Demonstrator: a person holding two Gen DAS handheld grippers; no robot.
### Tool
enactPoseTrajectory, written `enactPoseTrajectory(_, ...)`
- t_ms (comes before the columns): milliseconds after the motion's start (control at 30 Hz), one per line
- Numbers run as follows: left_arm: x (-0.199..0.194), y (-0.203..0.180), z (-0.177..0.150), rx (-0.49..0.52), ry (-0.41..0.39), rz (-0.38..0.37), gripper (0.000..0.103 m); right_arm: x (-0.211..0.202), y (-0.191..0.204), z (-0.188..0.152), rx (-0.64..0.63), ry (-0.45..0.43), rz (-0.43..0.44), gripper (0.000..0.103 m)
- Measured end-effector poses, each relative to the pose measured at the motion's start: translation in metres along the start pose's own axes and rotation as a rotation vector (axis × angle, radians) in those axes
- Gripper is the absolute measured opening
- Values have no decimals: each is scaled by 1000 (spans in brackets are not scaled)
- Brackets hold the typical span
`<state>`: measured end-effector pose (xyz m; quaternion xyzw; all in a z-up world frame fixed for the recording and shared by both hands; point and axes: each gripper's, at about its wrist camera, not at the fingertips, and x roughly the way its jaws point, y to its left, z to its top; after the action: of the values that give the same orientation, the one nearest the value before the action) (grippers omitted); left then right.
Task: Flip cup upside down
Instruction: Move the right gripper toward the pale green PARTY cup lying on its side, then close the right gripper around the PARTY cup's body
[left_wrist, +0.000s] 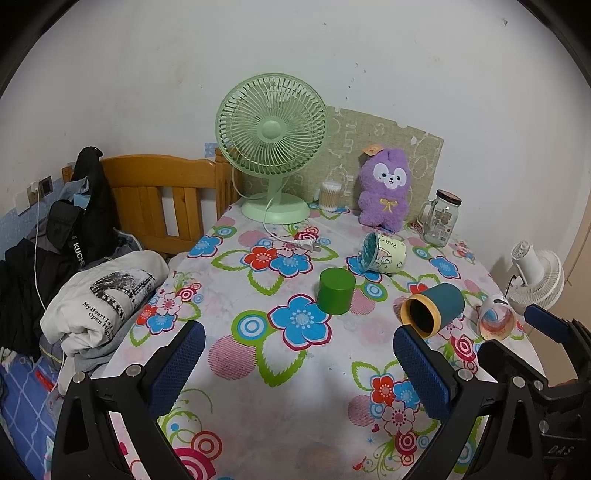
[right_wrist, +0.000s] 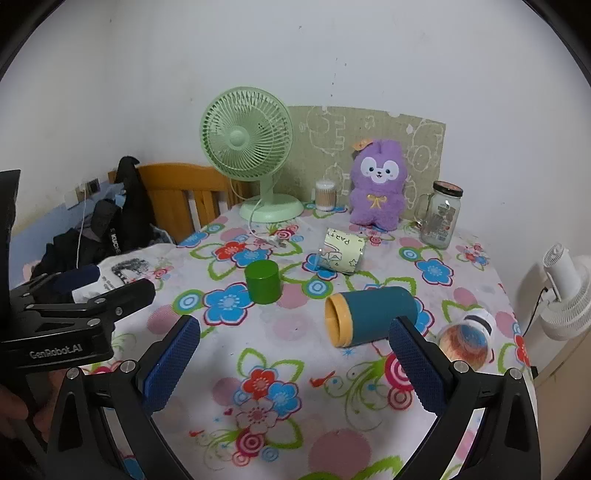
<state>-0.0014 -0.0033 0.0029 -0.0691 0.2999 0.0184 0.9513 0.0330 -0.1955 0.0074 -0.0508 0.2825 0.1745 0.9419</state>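
A green cup stands upside down mid-table. A teal cup with a yellow rim lies on its side. A pale printed cup lies on its side behind it. A clear glass cup lies on its side at the right. My left gripper is open and empty above the near table. My right gripper is open and empty, its right finger just in front of the teal cup; it also shows in the left wrist view.
A floral cloth covers the table. At the back stand a green fan, a purple plush, a glass jar mug and a swab jar. Folded clothes lie left; a white fan stands right.
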Motion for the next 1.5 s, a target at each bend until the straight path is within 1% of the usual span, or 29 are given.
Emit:
enactPoseTrajectory(100,11,-3,9,2,17,2,103,17,-7,9,-16,18,-16,103)
enactPoseTrajectory(133,23,-3,18,-3,30,0,103,25,-12,13,-10,31,-21,103)
enactPoseTrajectory(233,40,-8,28,-6,57,-10,103,43,-25,22,26,53,0,103)
enactPoseTrajectory(267,46,-11,30,-2,61,1,103,52,-32,28,39,62,2,103)
enactPoseTrajectory(333,59,-15,38,9,70,14,103,63,-40,36,37,69,-16,103)
enactPoseTrajectory(433,80,-21,49,20,86,1,103,77,-49,47,5,64,-45,103)
enactPoseTrajectory(500,97,-26,57,34,98,12,103,91,-60,54,-9,78,-68,103)
enactPoseTrajectory(600,122,-34,66,40,126,17,103,117,-77,63,-33,112,-79,103)
enactPoseTrajectory(667,140,-41,72,56,155,46,103,139,-89,67,-45,146,-98,103)
enactPoseTrajectory(733,156,-48,76,73,171,59,103,162,-101,71,-59,194,-88,103)
enactPoseTrajectory(800,171,-54,79,89,192,85,103,177,-106,73,-96,223,-75,103)
enactPoseTrajectory(900,189,-61,79,103,234,101,103,203,-109,80,-202,277,-49,103)
enactPoseTrajectory(1000,209,-64,78,94,298,110,103,225,-110,89,-310,322,33,103)
enactPoseTrajectory(1100,222,-70,74,93,332,142,103,245,-108,96,-379,368,124,103)
enactPoseTrajectory(1167,230,-72,72,91,357,159,103,259,-104,99,-430,402,157,103)
enactPoseTrajectory(1300,242,-73,70,72,382,185,103,275,-96,100,-499,433,206,103)
enactPoseTrajectory(1367,249,-74,70,80,391,201,103,287,-93,98,-527,472,245,102)
enactPoseTrajectory(1500,259,-73,70,84,423,194,103,302,-93,95,-525,543,327,96)
